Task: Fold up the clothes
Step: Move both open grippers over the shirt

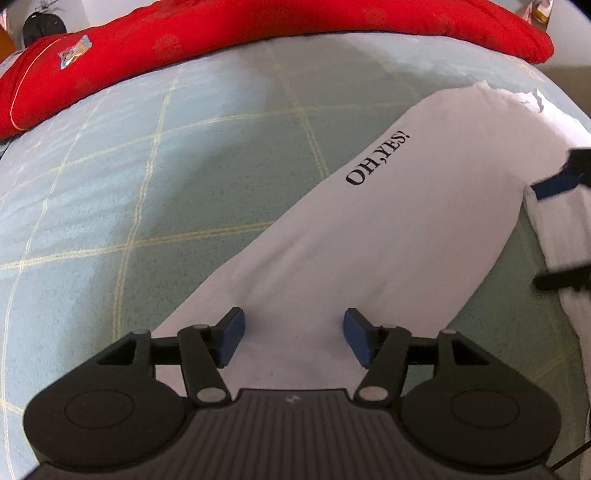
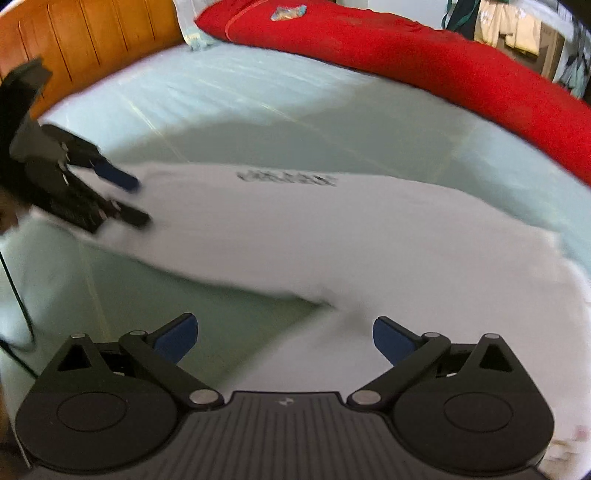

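Note:
A white T-shirt [image 1: 369,240] printed "OH,YES!" lies folded into a long strip on the bed, running diagonally in the left wrist view. My left gripper [image 1: 294,338] hovers over the strip's near end, jaws open, with only flat cloth below them. My right gripper [image 1: 554,232] shows at the right edge by the shirt's other end, its jaws wide apart. In the blurred right wrist view the shirt [image 2: 332,236] stretches across the middle. There my right gripper [image 2: 286,339] stands open over the shirt's edge and holds nothing. The left gripper [image 2: 129,197] rests open at the shirt's far left end.
The bed sheet [image 1: 129,184] is pale blue-green with thin yellow check lines. A red quilt [image 1: 258,33] lies along the far side of the bed [image 2: 443,62]. A wooden headboard [image 2: 92,40] stands at the upper left in the right wrist view.

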`<state>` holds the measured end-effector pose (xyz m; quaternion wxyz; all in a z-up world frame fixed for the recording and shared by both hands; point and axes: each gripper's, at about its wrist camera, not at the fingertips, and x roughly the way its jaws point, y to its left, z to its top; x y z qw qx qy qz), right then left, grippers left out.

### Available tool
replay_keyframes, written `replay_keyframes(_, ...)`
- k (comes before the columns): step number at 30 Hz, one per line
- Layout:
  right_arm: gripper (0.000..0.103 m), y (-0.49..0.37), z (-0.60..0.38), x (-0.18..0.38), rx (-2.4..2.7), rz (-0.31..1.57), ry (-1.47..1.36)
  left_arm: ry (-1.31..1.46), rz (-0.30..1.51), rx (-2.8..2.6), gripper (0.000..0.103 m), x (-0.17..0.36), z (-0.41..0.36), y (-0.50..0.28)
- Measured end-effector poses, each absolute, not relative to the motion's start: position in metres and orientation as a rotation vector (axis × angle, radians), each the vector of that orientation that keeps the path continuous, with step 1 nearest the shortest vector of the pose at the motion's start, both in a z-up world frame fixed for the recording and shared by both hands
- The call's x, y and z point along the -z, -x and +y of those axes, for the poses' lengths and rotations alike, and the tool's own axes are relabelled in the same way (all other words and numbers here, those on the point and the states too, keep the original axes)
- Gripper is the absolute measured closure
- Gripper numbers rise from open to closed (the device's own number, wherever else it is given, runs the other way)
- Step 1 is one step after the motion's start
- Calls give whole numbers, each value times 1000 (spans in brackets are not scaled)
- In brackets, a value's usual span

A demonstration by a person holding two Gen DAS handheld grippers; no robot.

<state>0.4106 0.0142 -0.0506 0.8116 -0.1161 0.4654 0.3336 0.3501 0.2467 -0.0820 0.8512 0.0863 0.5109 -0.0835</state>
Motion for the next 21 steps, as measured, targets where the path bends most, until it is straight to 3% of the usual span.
replay_keyframes(7, 0, -393, 41, 42, -805, 1011, 217, -178, 1073, 154, 42, 71, 252, -343)
replay_keyframes(16, 0, -402, -56, 20, -489, 958, 285, -195, 980, 223, 42, 51, 211, -365)
replay_keyframes(21, 0, -417, -105, 43, -347, 1003, 192, -224, 951, 270, 42, 50, 175, -383)
